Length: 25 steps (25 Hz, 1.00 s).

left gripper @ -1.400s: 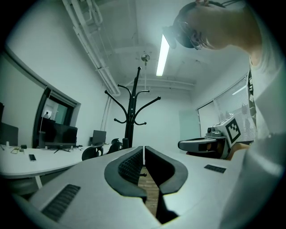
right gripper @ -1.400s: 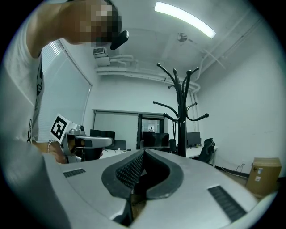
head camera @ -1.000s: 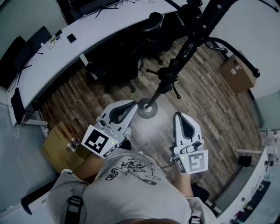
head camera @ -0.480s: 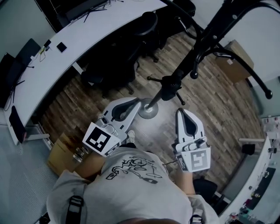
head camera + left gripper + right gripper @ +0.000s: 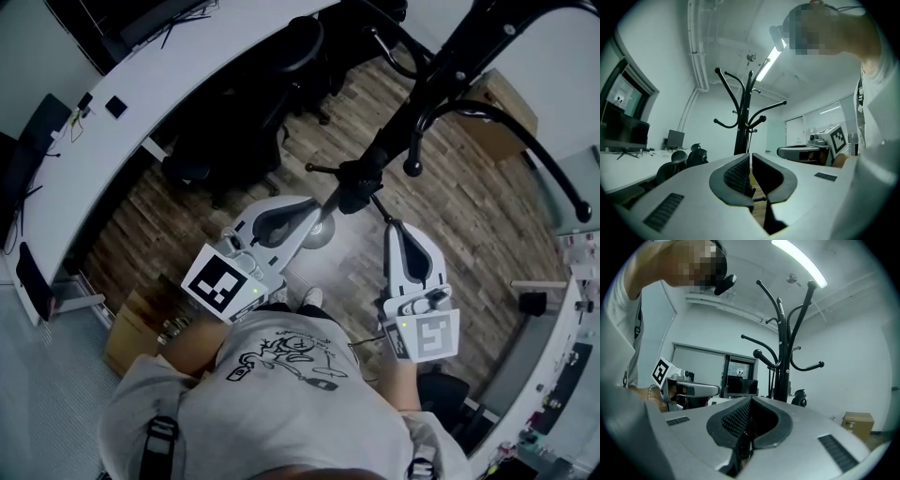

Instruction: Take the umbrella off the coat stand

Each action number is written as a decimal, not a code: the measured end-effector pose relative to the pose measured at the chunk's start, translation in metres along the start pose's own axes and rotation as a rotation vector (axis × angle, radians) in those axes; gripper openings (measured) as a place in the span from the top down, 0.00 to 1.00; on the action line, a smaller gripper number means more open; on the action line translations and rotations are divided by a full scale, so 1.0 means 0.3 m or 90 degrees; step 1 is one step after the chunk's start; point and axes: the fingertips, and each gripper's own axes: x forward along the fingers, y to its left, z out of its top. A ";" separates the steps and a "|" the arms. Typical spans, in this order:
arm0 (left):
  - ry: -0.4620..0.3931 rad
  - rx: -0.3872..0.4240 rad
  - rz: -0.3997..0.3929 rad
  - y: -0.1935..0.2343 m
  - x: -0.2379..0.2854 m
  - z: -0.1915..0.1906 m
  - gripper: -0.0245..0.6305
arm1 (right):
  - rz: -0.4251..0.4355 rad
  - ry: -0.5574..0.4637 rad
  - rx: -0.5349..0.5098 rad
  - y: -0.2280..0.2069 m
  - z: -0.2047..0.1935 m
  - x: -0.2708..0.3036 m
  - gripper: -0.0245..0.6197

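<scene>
Both grippers were closed on nothing; the left gripper (image 5: 309,206) held its ribbed black pads (image 5: 736,176) pressed to a hairline slit, and the right gripper (image 5: 395,228) had its jaws together the same way. The coat stand (image 5: 441,80) rose just ahead of both, between their tips; only the head view showed its round grey base (image 5: 328,234), which lay right at the left gripper's tip on the wooden plank floor (image 5: 450,216). The gripper views looked upward instead and showed what the head view did not: the stand's thin black pole, its curved arms ending in round knobs, and a long ceiling light (image 5: 801,261) above. The umbrella could not be told apart from the black stand in any view; thin dark lines hung close beside the pole ahead of the right gripper, too small to name.

Each gripper had a smooth pale-grey shell with a teardrop opening and a cube with a square marker (image 5: 220,286) at its rear. Far ahead and to the left of the left gripper curved a white counter (image 5: 141,112) with black office chairs (image 5: 234,122) tucked against it; a cardboard box (image 5: 502,103) sat on the floor beyond the right gripper.
</scene>
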 end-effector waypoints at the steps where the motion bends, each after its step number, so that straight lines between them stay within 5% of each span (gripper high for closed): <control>1: -0.001 0.001 -0.006 -0.006 0.019 0.001 0.91 | 0.000 -0.002 0.000 -0.012 0.001 0.002 0.95; 25: 0.020 0.057 -0.083 0.007 0.367 0.075 0.84 | 0.068 -0.030 -0.002 -0.181 0.081 0.147 0.89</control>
